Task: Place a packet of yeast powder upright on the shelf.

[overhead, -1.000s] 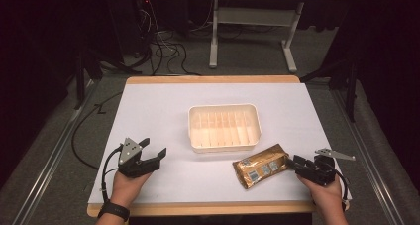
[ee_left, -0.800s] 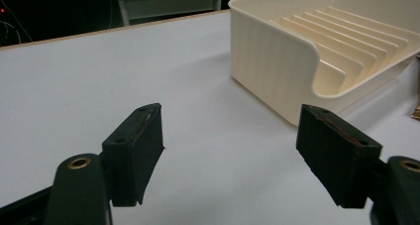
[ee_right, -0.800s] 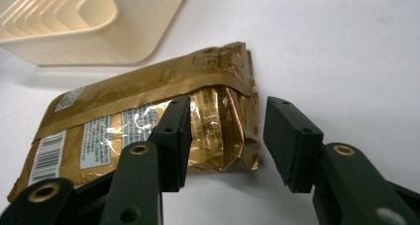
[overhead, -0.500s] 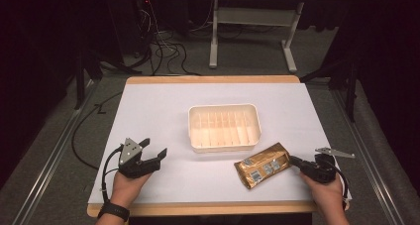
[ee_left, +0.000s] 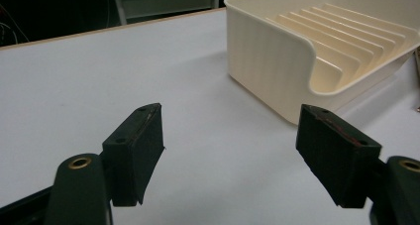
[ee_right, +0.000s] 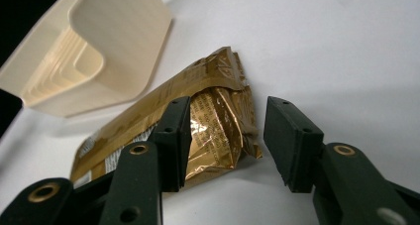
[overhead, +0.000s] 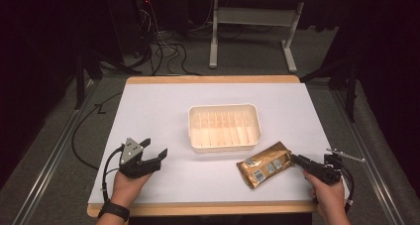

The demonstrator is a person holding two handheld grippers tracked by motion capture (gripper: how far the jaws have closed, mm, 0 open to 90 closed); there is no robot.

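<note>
A gold foil packet [overhead: 265, 164] lies flat on the white table top [overhead: 163, 111], just in front of the right corner of a cream ribbed tray [overhead: 223, 107]. My right gripper [overhead: 297, 159] is open at the packet's right end. In the right gripper view the crinkled end of the packet [ee_right: 218, 121] sits between the jaws of that gripper [ee_right: 228, 106], with a gap on the right side, and the tray [ee_right: 119, 36] is beyond it. My left gripper [overhead: 154, 148] rests open and holds nothing at the front left. Ahead of the left gripper [ee_left: 230, 113] is the tray's wall [ee_left: 267, 51].
The tray has nothing in it. Bare table top stretches to its left and behind it. Past the far edge stand a white desk frame [overhead: 213, 36] and tangled cables [overhead: 158, 51] on the floor. A cable [overhead: 81, 136] trails off the table's left side.
My right gripper has edged slightly closer around the packet's end. The left gripper, tray and packet have stayed where they were.
</note>
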